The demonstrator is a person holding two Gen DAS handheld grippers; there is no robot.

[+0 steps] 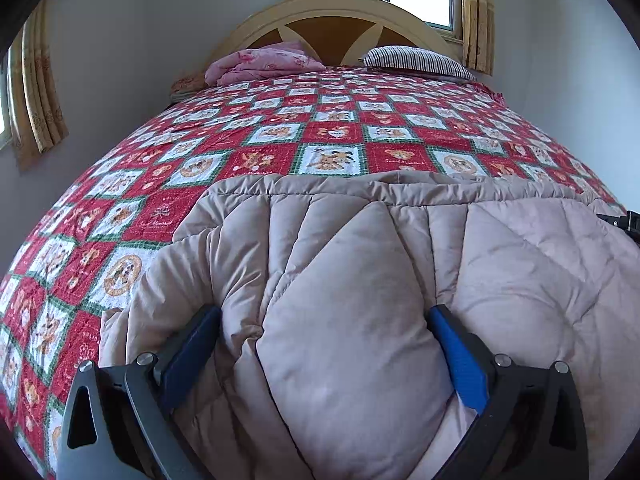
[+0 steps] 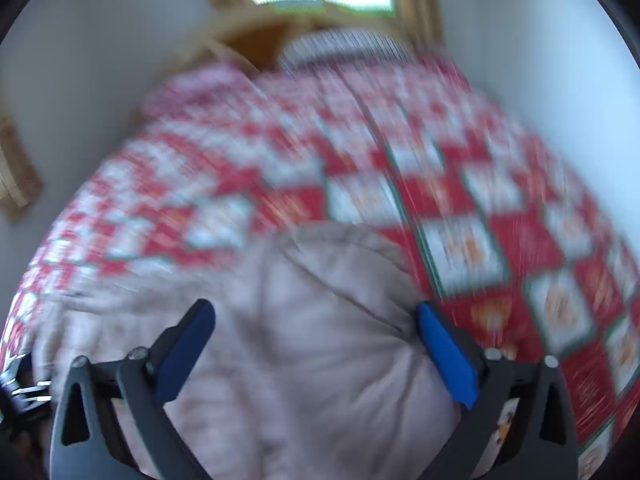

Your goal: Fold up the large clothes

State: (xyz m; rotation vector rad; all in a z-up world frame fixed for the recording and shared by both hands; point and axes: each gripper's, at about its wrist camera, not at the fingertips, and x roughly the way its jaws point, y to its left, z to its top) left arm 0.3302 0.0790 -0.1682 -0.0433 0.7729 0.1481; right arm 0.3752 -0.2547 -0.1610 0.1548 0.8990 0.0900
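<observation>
A pale beige quilted coat (image 1: 360,260) lies spread across the near end of the bed. My left gripper (image 1: 323,312) sits low on it, jaws wide apart, with a puffy bulge of the coat swelling up between the blue fingers (image 1: 456,356). The right wrist view is blurred by motion. There my right gripper (image 2: 315,307) stands open over the coat's right end (image 2: 320,360), close to its edge. Nothing is pinched between its fingers. A dark part of the other gripper (image 1: 624,222) shows at the right edge of the left wrist view.
The bed is covered by a red and white patchwork bedspread (image 1: 280,140). At the head lie folded pink bedding (image 1: 264,64) and a striped pillow (image 1: 416,60), below a curved wooden headboard (image 1: 336,12). Walls and curtained windows close in on both sides.
</observation>
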